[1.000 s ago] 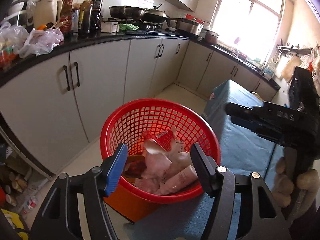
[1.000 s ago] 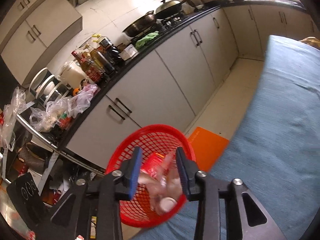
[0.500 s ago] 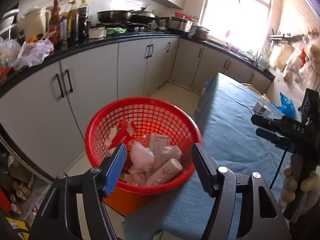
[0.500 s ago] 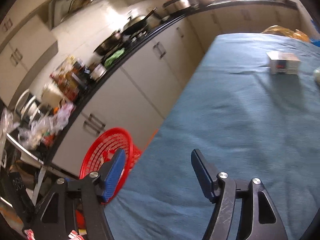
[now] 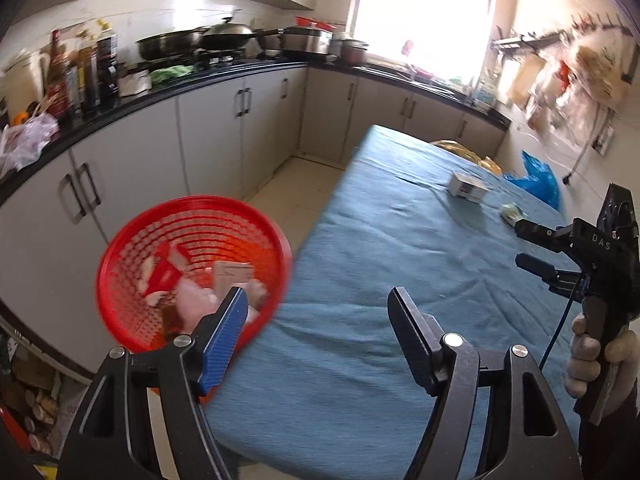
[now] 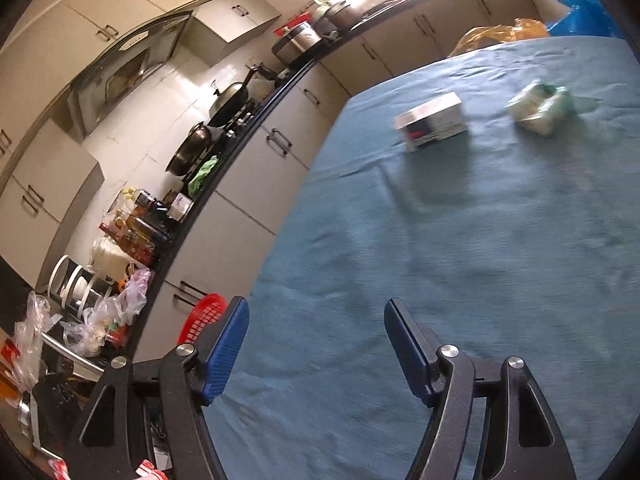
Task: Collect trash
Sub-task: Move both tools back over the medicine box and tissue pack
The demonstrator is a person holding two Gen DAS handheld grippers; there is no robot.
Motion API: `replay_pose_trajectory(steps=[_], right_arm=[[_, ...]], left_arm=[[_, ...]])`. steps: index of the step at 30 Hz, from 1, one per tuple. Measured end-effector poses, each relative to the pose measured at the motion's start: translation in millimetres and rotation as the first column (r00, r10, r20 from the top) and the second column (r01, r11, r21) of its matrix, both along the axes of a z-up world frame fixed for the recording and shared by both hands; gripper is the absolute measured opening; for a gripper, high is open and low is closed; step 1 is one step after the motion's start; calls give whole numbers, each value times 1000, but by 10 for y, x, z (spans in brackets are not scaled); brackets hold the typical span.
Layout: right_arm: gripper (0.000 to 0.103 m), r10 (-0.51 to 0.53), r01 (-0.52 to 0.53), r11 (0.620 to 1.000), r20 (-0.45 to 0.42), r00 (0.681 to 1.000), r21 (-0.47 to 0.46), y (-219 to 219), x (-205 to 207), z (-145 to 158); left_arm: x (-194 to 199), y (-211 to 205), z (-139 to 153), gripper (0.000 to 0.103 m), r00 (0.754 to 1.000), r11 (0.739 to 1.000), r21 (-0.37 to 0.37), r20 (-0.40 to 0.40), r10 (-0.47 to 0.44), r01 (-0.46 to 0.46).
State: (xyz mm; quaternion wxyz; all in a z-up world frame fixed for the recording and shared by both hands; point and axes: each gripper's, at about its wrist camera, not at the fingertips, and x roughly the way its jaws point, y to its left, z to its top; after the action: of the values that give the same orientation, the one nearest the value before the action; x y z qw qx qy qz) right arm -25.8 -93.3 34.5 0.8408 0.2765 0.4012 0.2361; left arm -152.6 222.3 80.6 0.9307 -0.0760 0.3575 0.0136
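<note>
Trash sits in two places: a small box [image 6: 433, 124] and a crumpled white-green wrapper [image 6: 540, 107] lie near each other far along the blue worktop [image 6: 460, 260], while wrappers fill the red basket [image 5: 192, 268] just off its near corner. Your left claw [image 5: 318, 334] is spread with nothing in it, above the worktop edge. Your right claw [image 6: 316, 350] is likewise spread, holding nothing, over the cloth.

Hovering wide-jawed, right gripper [image 6: 316, 336] over blue-clothed table [image 6: 460, 240]; far ahead, small box [image 6: 434, 123] beside crumpled wrapper [image 6: 540, 106]; red basket [image 6: 202, 314] at left.
</note>
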Motion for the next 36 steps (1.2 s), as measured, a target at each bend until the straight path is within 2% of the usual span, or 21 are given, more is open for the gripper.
replay_pose_trajectory(steps=[9,18,26,33,36], right_arm=[[75,-127,127,992,-6,992,8,-989,-154,47],[75,-235,235,972,-38,971,-21,-1710,-273,20],[77,-270,267,962,-60,961,-55,-1993,-150,16],[78,-242,238,969,-76,967,-60,-1960,-8,-67],[78,-242,240,970,-93,966,-37,-1968,43,-142]], left_arm=[[183,-749,-27,71,991,990,37,-34,-133,134],[393,-1259,-46,71,978,977,70,-51,-200,203],[703,-1518,120,71,962,959,85,-58,-267,271],[1201,-1787,306,71,956,946,144,-17,-291,291],[1398,-1887,315,71,957,943,163,-26,-290,290]])
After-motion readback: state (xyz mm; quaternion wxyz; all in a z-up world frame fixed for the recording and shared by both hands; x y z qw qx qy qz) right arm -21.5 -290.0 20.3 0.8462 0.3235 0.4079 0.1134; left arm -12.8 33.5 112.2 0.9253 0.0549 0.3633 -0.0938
